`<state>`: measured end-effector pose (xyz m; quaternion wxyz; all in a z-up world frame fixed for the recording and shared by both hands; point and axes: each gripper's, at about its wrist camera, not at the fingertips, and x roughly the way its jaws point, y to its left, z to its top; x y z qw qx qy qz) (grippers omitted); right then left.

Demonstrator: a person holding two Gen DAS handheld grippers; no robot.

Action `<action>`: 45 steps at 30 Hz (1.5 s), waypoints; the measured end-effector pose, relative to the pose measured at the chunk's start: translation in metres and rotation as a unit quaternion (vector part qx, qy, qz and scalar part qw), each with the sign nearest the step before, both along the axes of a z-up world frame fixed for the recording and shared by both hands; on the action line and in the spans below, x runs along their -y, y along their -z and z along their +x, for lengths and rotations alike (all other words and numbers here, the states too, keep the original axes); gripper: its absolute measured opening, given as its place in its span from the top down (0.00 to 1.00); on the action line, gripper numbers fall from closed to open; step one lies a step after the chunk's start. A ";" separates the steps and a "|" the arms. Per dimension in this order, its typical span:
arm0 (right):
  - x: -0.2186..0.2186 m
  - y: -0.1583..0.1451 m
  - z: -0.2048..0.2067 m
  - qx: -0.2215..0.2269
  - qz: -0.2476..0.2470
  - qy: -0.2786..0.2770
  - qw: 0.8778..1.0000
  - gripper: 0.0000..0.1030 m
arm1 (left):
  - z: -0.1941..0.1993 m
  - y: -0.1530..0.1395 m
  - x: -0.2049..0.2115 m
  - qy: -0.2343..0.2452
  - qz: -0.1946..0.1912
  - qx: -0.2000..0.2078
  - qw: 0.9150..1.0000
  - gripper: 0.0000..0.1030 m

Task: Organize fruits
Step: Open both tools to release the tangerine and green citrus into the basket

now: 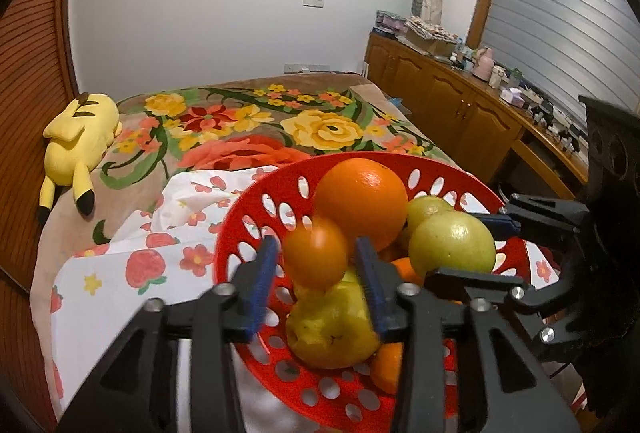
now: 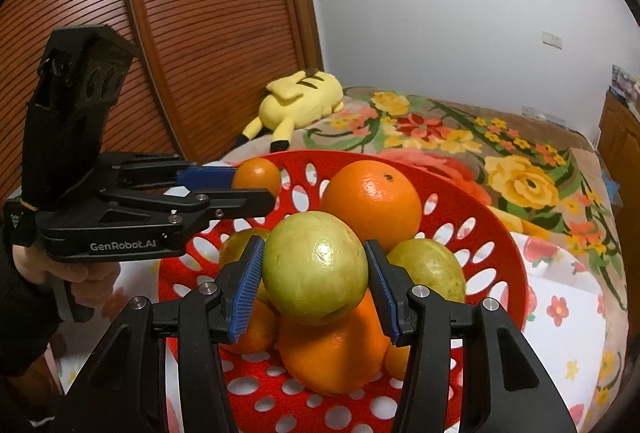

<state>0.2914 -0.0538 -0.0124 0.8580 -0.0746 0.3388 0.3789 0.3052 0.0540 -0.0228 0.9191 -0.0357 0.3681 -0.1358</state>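
Fruits are piled in a red perforated basket (image 2: 500, 245) that rests on a strawberry-print cloth (image 1: 132, 273) at the near end of a bed with a floral blanket (image 1: 248, 129). The right gripper (image 2: 316, 285) is clamped on a green guava (image 2: 316, 269) above the pile. The left gripper (image 1: 316, 265) has its pads apart around a small orange (image 1: 316, 253), blurred and clear of both pads, over the basket's near rim. A large orange (image 1: 362, 201) tops the heap. A yellow plush toy (image 1: 76, 149) lies along the bed's left edge.
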 end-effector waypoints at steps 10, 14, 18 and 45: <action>-0.008 0.004 0.001 -0.002 -0.008 -0.003 1.000 0.50 | -0.007 0.002 -0.011 -0.016 0.001 0.001 1.000 0.55; -0.014 0.005 0.002 -0.003 -0.008 -0.006 1.000 0.50 | -0.013 -0.001 -0.013 -0.020 0.003 0.007 1.000 0.54; -0.020 0.003 0.003 -0.001 -0.007 -0.008 1.000 0.50 | -0.016 -0.003 -0.016 -0.025 0.004 0.010 1.000 0.54; -0.004 -0.008 -0.022 0.027 0.007 0.032 0.999 0.38 | -0.062 -0.016 -0.005 -0.041 0.024 0.031 0.998 0.49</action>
